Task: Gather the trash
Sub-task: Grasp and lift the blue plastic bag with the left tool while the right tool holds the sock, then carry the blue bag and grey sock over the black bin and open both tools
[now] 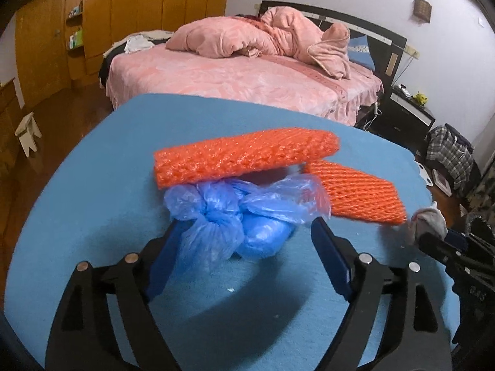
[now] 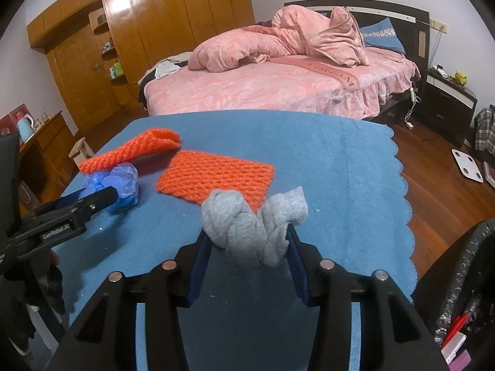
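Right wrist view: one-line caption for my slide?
Right tool grips a knotted grey sock above the blue cloth, near an orange foam net.

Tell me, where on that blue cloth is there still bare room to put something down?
The blue cloth is bare on the right, from the flat orange net to the scalloped edge, and along the far edge. The left is crowded: blue plastic bag, folded orange net.

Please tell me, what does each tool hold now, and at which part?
Right tool grips the knotted grey cloth at its lower sides. Left tool is open around the blue bag.
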`<state>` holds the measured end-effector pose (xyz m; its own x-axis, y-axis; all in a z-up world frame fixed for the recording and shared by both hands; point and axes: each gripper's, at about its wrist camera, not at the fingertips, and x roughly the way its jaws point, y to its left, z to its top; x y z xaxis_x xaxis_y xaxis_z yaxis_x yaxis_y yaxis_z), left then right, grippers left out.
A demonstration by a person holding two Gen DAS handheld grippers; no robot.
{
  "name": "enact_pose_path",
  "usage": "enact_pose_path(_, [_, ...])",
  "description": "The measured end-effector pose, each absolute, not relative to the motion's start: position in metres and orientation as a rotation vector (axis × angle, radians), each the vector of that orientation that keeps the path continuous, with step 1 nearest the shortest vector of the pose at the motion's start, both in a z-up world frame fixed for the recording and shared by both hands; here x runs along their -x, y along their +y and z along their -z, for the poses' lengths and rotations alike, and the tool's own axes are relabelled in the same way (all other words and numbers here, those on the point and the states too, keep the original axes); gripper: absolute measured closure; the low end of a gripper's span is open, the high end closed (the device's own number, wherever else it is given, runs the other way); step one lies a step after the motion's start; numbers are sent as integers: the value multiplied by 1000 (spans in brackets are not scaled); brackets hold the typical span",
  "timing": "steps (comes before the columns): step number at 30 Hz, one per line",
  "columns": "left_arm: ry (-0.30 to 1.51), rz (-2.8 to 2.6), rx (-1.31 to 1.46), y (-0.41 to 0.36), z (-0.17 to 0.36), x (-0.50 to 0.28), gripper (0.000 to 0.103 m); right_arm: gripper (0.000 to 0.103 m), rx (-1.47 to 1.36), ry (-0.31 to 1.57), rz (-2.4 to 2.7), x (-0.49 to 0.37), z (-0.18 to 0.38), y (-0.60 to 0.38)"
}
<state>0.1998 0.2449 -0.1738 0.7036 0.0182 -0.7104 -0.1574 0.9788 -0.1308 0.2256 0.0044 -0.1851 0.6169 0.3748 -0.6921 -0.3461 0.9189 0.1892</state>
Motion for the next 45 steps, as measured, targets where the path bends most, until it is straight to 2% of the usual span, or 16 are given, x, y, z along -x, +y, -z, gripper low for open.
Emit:
enact_pose_path(1, [793, -91, 185, 246, 176, -202, 34, 56, -35, 809, -415, -225, 186, 5])
enact_pose_path(2, [813, -73, 188, 247, 181, -205, 52, 56, -33, 813, -415, -224, 187, 4])
enact_pose_path(8, [816, -38, 199, 248, 184, -204, 64, 56, -22, 829, -416, -222, 190, 7])
enact_pose_path(17, [778, 21, 182, 220, 173, -165, 71, 56, -30, 798, -423, -213, 179, 6])
enact_pose_path(45, [666, 119, 120, 148, 118, -117, 73, 56, -93, 677, -371, -169, 121, -52])
